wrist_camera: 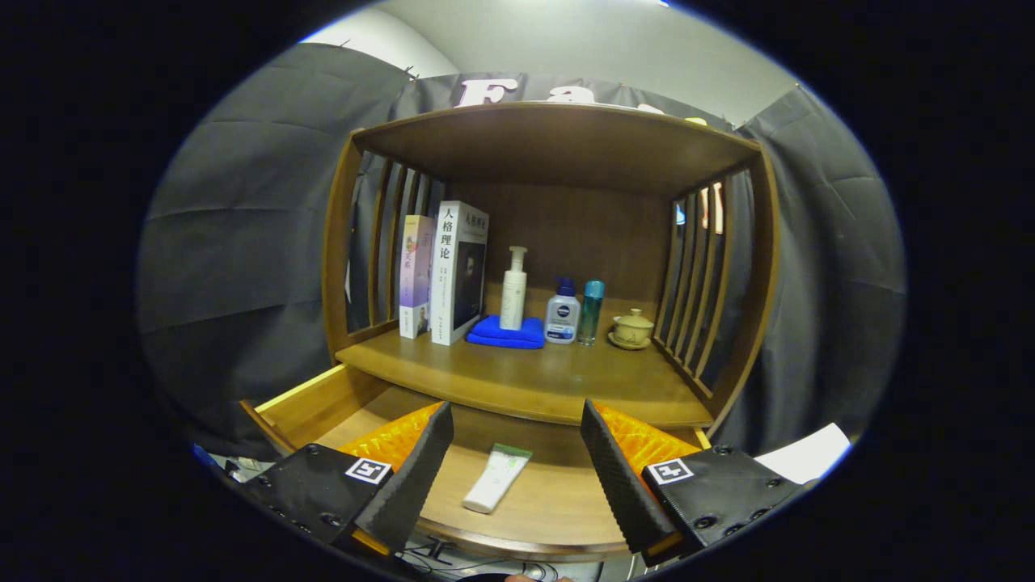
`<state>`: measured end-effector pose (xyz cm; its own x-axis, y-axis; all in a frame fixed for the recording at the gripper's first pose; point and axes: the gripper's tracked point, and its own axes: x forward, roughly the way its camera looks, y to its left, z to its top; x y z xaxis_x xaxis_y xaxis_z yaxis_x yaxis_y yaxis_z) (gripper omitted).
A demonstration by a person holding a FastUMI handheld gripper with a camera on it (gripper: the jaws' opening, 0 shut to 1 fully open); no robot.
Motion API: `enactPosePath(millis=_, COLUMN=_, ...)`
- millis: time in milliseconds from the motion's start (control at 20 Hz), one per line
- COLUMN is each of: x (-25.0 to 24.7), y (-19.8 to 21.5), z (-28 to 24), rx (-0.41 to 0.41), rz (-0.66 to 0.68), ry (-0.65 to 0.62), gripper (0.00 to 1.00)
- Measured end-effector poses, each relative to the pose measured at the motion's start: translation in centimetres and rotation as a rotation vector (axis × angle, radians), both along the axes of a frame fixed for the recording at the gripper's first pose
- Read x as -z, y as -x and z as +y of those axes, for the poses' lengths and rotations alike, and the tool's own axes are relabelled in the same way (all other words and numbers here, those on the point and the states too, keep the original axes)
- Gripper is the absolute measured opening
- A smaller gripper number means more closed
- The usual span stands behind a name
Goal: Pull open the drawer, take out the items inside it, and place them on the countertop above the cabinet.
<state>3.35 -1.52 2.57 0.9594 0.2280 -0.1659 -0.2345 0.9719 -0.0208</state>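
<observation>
We see the drawer (323, 400) already pulled open at lower left; the tube (496, 478) lies in it at lower centre, not yet on the table (525, 380) above. The hand-held gripper (517, 461) hovers over the drawer, fingers spread wide, holding nothing, straddling the tube.

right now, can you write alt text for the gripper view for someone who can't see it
The gripper hangs open over a pulled-out wooden drawer, with a small white tube with a green end lying on the drawer floor between its fingers. Above, the wooden countertop holds two upright books, a white pump bottle on a folded blue cloth, two small bottles and a lidded cup.
</observation>
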Motion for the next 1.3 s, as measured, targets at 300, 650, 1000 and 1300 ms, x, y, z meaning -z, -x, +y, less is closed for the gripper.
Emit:
enactPosePath(millis=300, x=4.2, y=-3.9, z=1.9, rx=-0.074, rz=0.232, ry=0.064, gripper=0.99)
enactPosePath(millis=650, x=10.2, y=-5.5, z=2.8, rx=-0.104, rz=0.525, ry=0.078, gripper=0.99)
enactPosePath(millis=1000, x=15.0, y=-5.7, z=2.7, rx=-0.094, rz=0.796, ry=0.071, gripper=0.99)
enactPosePath(millis=1300, x=16.5, y=-4.6, z=3.1, rx=-0.071, rz=1.022, ry=0.001, gripper=0.96)
